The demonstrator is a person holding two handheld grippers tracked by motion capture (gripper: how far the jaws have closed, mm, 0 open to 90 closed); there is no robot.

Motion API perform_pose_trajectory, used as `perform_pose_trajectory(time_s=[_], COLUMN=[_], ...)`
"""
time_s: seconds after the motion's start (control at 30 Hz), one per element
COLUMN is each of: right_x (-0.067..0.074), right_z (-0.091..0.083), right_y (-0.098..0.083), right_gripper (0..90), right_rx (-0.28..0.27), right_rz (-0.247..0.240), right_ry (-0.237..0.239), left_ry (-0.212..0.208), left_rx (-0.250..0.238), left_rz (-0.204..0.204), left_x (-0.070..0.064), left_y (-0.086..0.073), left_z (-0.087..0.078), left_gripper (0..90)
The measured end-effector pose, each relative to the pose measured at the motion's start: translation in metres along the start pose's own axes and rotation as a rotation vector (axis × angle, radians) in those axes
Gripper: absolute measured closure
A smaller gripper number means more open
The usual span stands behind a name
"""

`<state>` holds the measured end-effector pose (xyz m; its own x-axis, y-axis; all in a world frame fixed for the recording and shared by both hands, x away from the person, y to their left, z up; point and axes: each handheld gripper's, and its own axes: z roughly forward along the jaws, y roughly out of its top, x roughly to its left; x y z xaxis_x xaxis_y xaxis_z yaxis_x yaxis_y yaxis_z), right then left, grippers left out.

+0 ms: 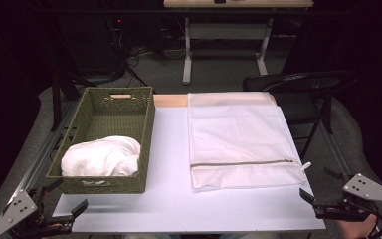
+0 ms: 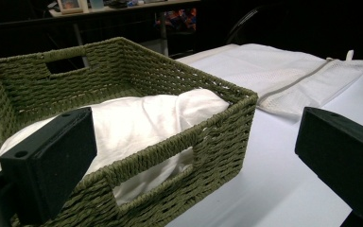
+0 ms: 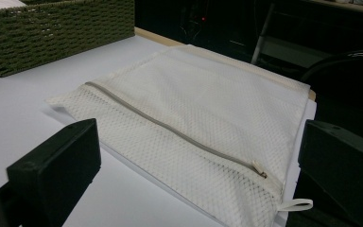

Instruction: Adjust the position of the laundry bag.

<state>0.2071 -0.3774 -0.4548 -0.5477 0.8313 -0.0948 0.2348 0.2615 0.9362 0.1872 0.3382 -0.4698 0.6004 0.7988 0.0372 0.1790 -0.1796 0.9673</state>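
Observation:
A green woven basket (image 1: 92,102) stands at the table's left and holds a bundled white cloth (image 1: 102,156). A flat white mesh laundry bag (image 1: 234,134) lies at the right, its zipper (image 1: 241,163) closed near the front edge. My left gripper (image 1: 62,201) is open at the front left corner, just short of the basket (image 2: 217,142), with the cloth (image 2: 142,118) ahead of its jaws. At the front right corner my right gripper (image 1: 311,201) is open, beside the mesh bag (image 3: 194,104) and its zipper pull (image 3: 260,169).
The white tabletop (image 1: 171,164) has bare room between basket and bag and along the front. A black chair (image 1: 303,87) stands behind the table's right side. A desk frame (image 1: 224,37) stands farther back on the floor.

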Motion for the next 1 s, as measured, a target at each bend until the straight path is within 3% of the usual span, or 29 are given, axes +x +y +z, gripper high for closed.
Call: perform_pose_trajectory(time_s=[0.27,0.5,0.63,0.77,1.0], right_x=[0.003,0.006,0.009,0.010,0.012], right_z=[0.001,0.002,0.001,0.001,0.008], right_y=[0.002,0.006,0.007,0.010,0.011], right_gripper=[0.0,0.1,0.0,0.0,0.0], right_rx=[0.009,0.016,0.020,0.023,0.054], right_rz=[-0.009,-0.026,-0.034,-0.033,-0.036], right_ry=[0.006,0.000,-0.001,0.007,0.021], left_ry=[0.000,-0.008,-0.015,-0.030,-0.080], left_rx=[-0.002,0.004,0.028,0.044,0.054], left_rz=[-0.001,0.030,0.068,0.100,0.090], left_x=[-0.001,-0.007,-0.012,-0.020,-0.028], left_y=[0.000,0.005,0.010,0.017,0.022], left_z=[0.000,0.003,0.009,0.016,0.028], left_gripper=[0.0,0.0,0.0,0.0,0.0])
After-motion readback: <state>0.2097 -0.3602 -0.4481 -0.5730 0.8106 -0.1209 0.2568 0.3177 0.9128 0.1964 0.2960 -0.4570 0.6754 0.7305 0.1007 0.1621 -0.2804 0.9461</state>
